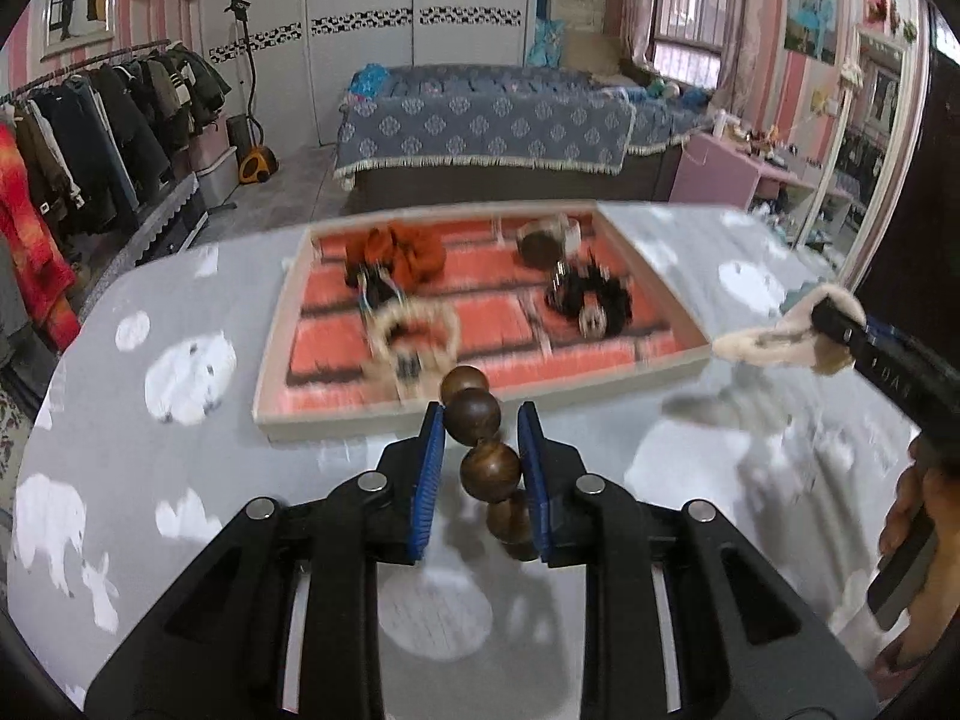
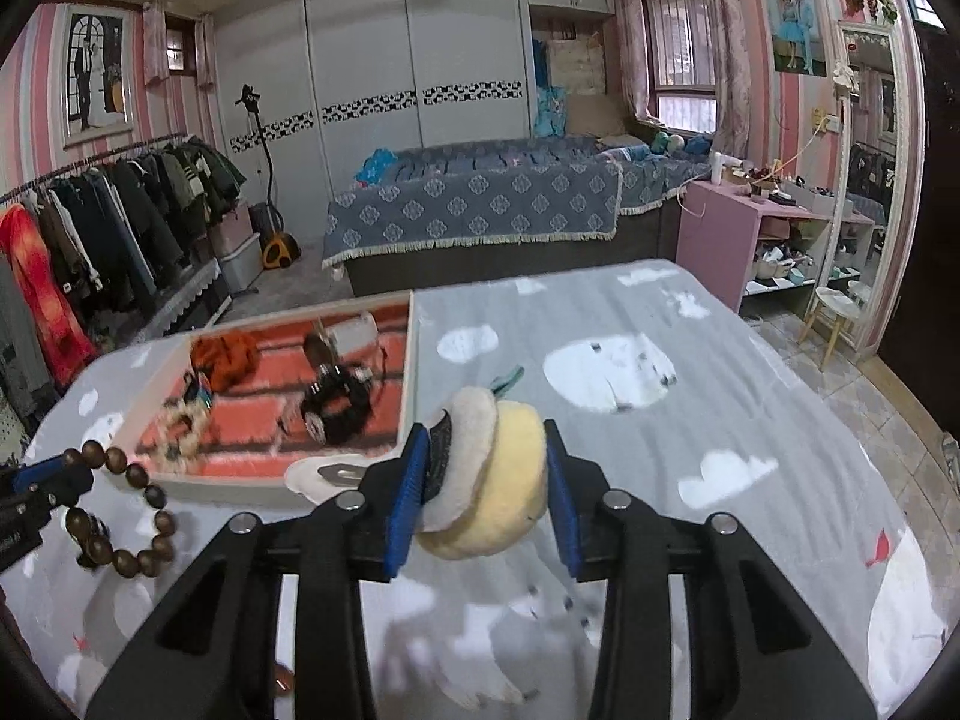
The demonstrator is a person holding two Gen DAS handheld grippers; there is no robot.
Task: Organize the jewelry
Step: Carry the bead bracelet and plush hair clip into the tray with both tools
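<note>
1. My left gripper (image 1: 480,420) is clamped on a brown wooden-bead bracelet (image 1: 480,444), lifted off the grey cloud-print tablecloth (image 1: 180,480).
2. My right gripper (image 2: 489,450) is clamped on a cream and yellow plush hair clip (image 2: 492,480), also off the cloth.
3. Only the right wrist view shows the bracelet's full loop; left view shows four beads.
4. Only the left view shows a hand (image 1: 918,516) on the right gripper's handle.
5. One shallow tray with red brick-pattern lining (image 1: 648,372): one orange scrunchie (image 1: 408,252), one black scrunchie (image 1: 594,294); the rest is blurred.

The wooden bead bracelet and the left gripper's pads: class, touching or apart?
Touching. The left wrist view shows the wooden bead bracelet pinched between the left gripper pads, lifted above the table.
</note>
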